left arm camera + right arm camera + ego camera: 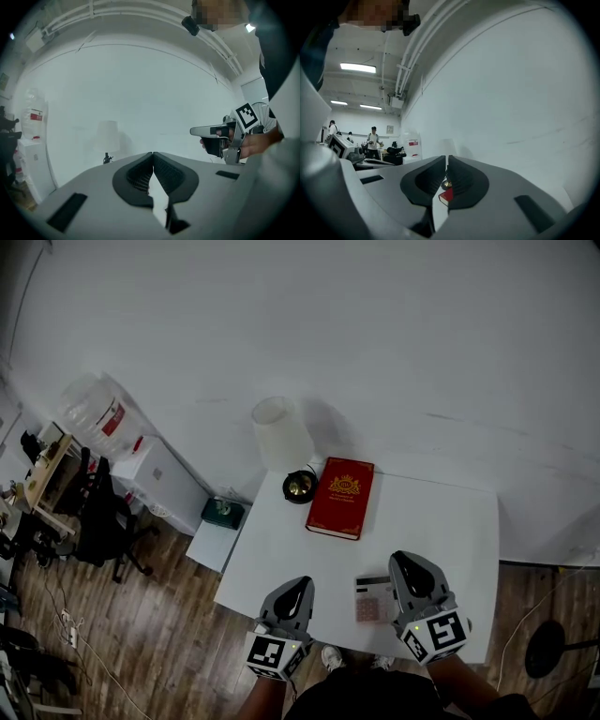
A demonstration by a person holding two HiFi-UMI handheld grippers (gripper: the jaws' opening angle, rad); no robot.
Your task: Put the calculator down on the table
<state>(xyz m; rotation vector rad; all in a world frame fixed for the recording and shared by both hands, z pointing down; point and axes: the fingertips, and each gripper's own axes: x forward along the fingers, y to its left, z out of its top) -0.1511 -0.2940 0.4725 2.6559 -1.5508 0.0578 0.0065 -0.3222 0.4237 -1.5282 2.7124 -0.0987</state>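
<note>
The calculator [372, 600], pale with pink keys, lies flat on the white table [281, 549] near its front edge. My right gripper [406, 561] hovers above the table just right of it, apart from it, jaws shut and empty [446, 157]. To the left of the calculator, over the front edge, my left gripper [301, 583] is also shut with nothing in it [153, 153]. Both point level toward the white wall. The left gripper view shows the right gripper [206, 131] raised in a hand.
A red book [341, 497] lies at the table's back, with a white-shaded lamp [281, 432] beside it at the back left corner. Left of the table stand a green box [223, 512], a water dispenser [94, 413] and an office chair [108, 521]. People stand in the far room.
</note>
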